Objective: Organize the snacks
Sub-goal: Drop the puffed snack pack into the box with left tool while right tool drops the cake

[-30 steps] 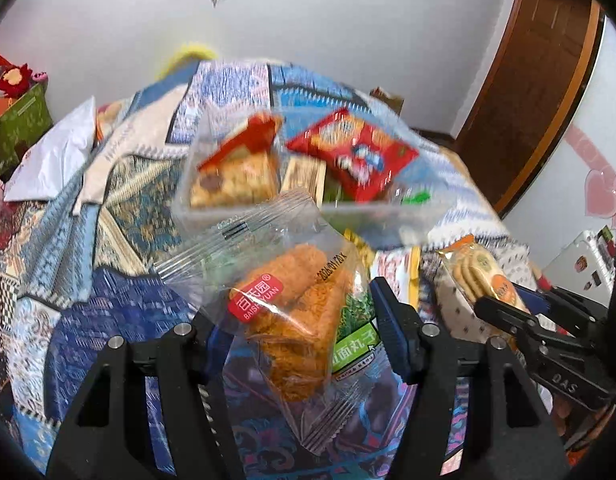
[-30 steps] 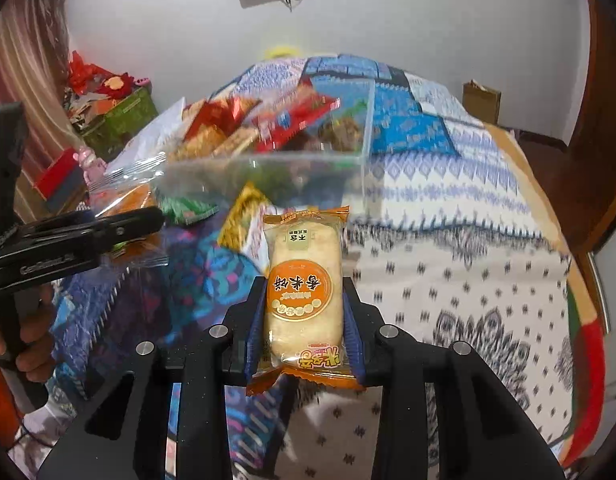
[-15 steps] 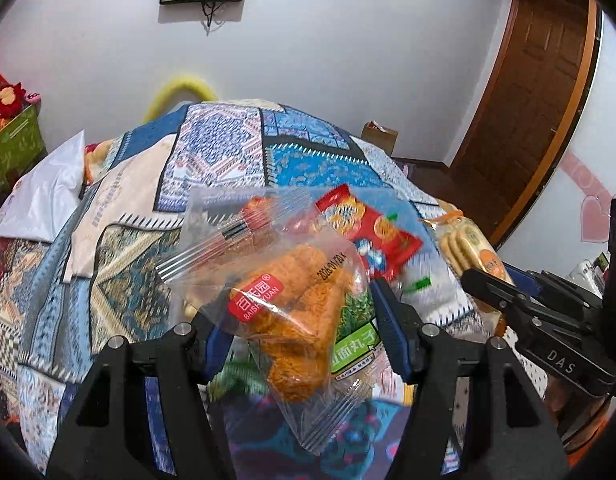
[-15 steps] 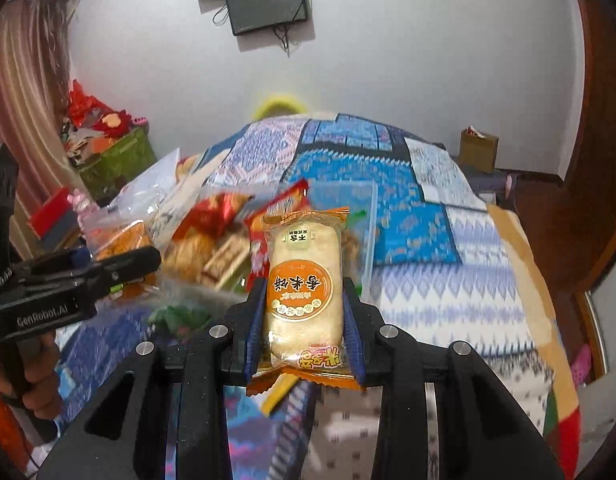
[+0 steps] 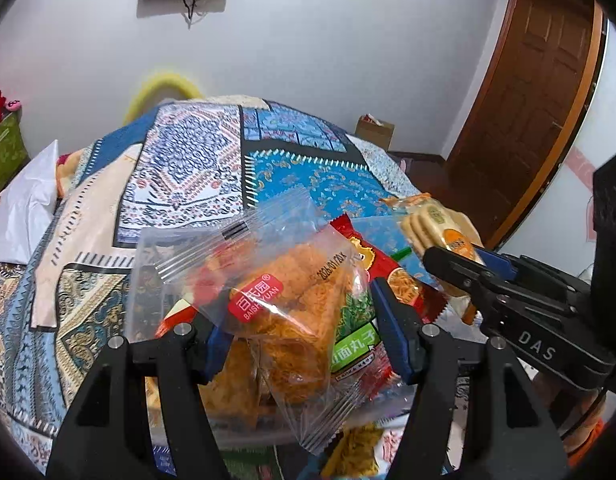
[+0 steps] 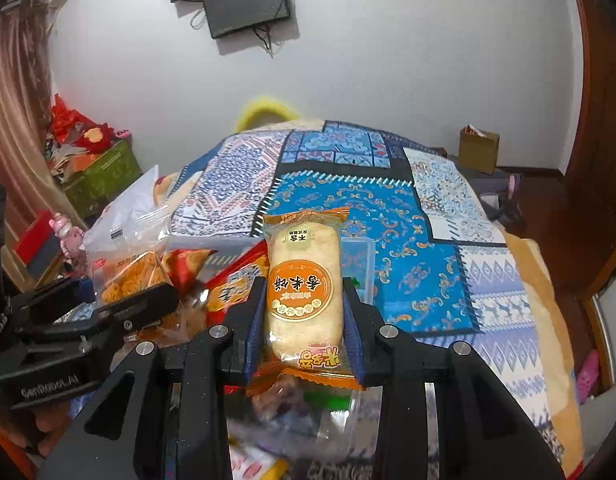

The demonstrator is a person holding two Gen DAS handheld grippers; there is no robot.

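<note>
clear packet (image 5: 284,320) shows orange shredded snack inside.

Bed (image 6: 407,248) covered by a patchwork quilt (image 5: 292,176) in blue, white and tan. Clear plastic box (image 6: 361,258) of snack packets resting on the quilt near the foot edge. White plastic bag (image 5: 18,208) lying by the left edge.

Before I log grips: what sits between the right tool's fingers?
A rice cracker pack, upright and clamped between both pads, shown in the right wrist view.
</note>
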